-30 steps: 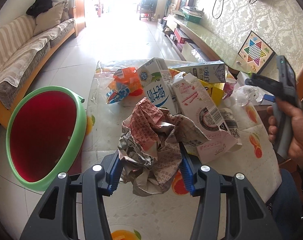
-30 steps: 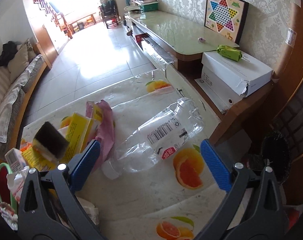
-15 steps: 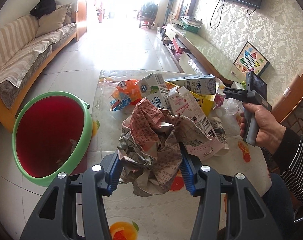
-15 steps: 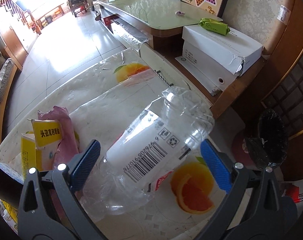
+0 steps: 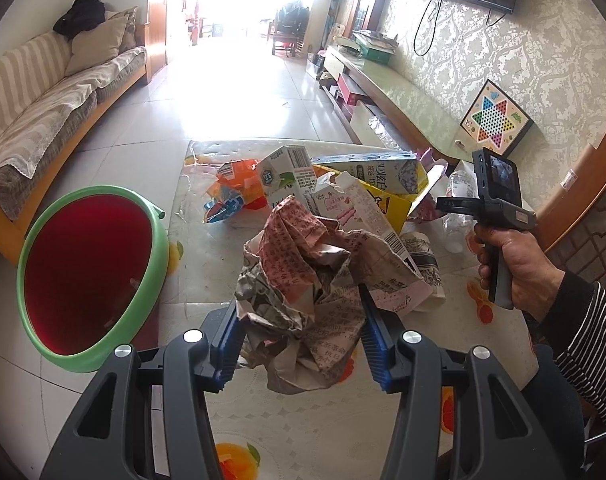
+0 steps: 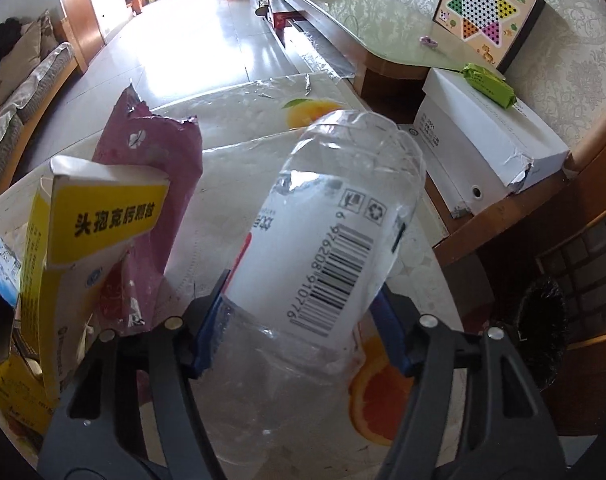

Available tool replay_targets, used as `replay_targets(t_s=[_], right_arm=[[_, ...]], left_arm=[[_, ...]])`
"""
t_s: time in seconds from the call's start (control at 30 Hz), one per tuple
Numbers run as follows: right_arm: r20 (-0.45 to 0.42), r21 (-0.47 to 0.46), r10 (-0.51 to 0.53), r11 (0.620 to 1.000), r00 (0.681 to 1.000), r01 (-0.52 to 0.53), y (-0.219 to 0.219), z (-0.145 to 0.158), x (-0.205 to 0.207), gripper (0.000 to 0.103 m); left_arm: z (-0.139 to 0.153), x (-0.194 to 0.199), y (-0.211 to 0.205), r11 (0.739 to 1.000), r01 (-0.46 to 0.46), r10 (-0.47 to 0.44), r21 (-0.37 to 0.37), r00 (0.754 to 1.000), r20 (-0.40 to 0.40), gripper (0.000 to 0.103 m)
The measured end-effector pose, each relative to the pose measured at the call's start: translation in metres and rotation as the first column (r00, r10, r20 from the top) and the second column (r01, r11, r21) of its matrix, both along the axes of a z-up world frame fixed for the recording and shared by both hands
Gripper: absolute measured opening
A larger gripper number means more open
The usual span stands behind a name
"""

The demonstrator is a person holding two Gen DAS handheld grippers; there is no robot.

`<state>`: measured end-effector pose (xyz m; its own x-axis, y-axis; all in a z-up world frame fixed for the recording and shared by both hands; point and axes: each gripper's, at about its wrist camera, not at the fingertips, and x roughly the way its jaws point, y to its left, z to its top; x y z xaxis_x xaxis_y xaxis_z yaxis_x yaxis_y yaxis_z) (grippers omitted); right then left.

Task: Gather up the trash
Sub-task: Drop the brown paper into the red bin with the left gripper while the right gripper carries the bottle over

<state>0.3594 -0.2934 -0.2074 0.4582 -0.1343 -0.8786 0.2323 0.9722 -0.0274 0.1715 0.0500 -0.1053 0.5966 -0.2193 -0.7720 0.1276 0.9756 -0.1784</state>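
Left gripper (image 5: pixel 299 346): blue pads pressed on both sides of a crumpled newspaper wad (image 5: pixel 311 296), held above the table (image 5: pixel 303 432).

Right gripper (image 6: pixel 299 334): jaws have just been closing around a clear plastic bottle (image 6: pixel 327 240), now pinched at its label end; the bottle tilts up and away over the table's orange-slice print (image 6: pixel 377 404).

Beyond the wad: pink-and-white milk carton (image 5: pixel 355 216), green-and-white carton (image 5: pixel 287 178), orange wrapper (image 5: pixel 235 184), yellow box (image 5: pixel 399 204), all heaped on the table.

Left of the bottle: yellow box (image 6: pixel 99 216) and purple wrapper (image 6: pixel 151 168), just beside it.

Left of the table: green-rimmed bin (image 5: pixel 87 276) with red inside, on the floor.

Right of the table: the right hand (image 5: pixel 515 264) on its gripper handle.
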Motion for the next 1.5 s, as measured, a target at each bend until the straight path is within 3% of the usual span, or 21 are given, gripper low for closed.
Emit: replay_targets(t_s=[0.3, 0.5, 0.73, 1.13, 1.5], right_arm=[[0.147, -0.112, 0.137, 0.986, 0.980, -0.122, 0.014, 0.059, -0.043, 0.060], [0.216, -0.169, 0.254, 0.961, 0.943, -0.220, 0.036, 0.102, -0.084, 0.053], [0.252, -0.170, 0.359, 0.931, 0.898, -0.324, 0.070, 0.130, -0.120, 0.053], [0.288, -0.184, 0.518, 0.855, 0.805, -0.485, 0.150, 0.158, -0.149, 0.053], [0.273, -0.178, 0.636, 0.771, 0.722, -0.612, 0.237, 0.158, -0.167, 0.053]], left_arm=[[0.001, 0.000, -0.004, 1.000, 0.001, 0.000, -0.011, 1.000, 0.022, 0.049], [0.004, 0.001, -0.001, 1.000, -0.015, 0.016, -0.023, 0.999, 0.050, 0.049], [0.009, -0.001, 0.014, 0.998, -0.052, 0.056, -0.048, 0.995, 0.077, 0.049], [0.017, 0.004, 0.101, 0.981, -0.194, 0.195, -0.016, 0.974, 0.118, 0.049], [0.010, 0.036, 0.193, 0.936, -0.350, 0.345, 0.023, 0.931, 0.120, 0.050]])
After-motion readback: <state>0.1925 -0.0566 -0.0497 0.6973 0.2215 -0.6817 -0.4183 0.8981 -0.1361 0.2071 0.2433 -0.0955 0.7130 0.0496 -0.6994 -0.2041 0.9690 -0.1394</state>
